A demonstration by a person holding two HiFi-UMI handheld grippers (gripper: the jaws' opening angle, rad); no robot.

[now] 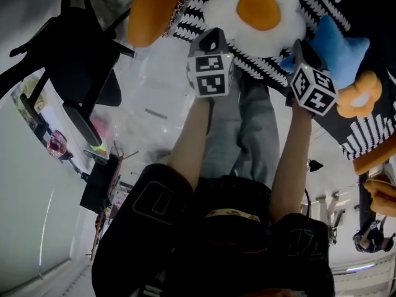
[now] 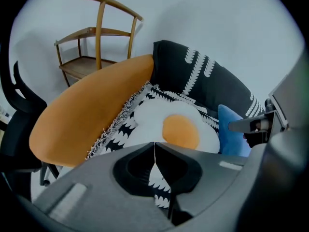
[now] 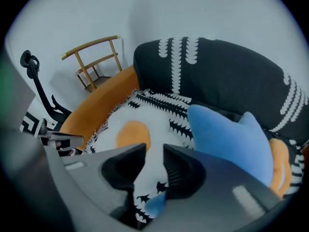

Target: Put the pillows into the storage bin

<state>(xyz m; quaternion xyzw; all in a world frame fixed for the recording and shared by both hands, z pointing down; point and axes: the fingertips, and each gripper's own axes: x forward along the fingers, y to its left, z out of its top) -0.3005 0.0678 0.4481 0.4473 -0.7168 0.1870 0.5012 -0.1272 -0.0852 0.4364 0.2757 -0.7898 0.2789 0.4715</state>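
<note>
Left gripper view: left gripper (image 2: 154,148), jaws together, fried-egg pillow (image 2: 166,123) at twelve o'clock. Jaws of the right gripper (image 3: 154,152) stand slightly apart, empty.

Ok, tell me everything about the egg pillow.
The egg pillow is white plush with a wavy edge and a round orange yolk at its middle, facing out. It rests on a fringed black-and-white cloth, between an orange pillow on one side and a blue pillow on the other.
</note>
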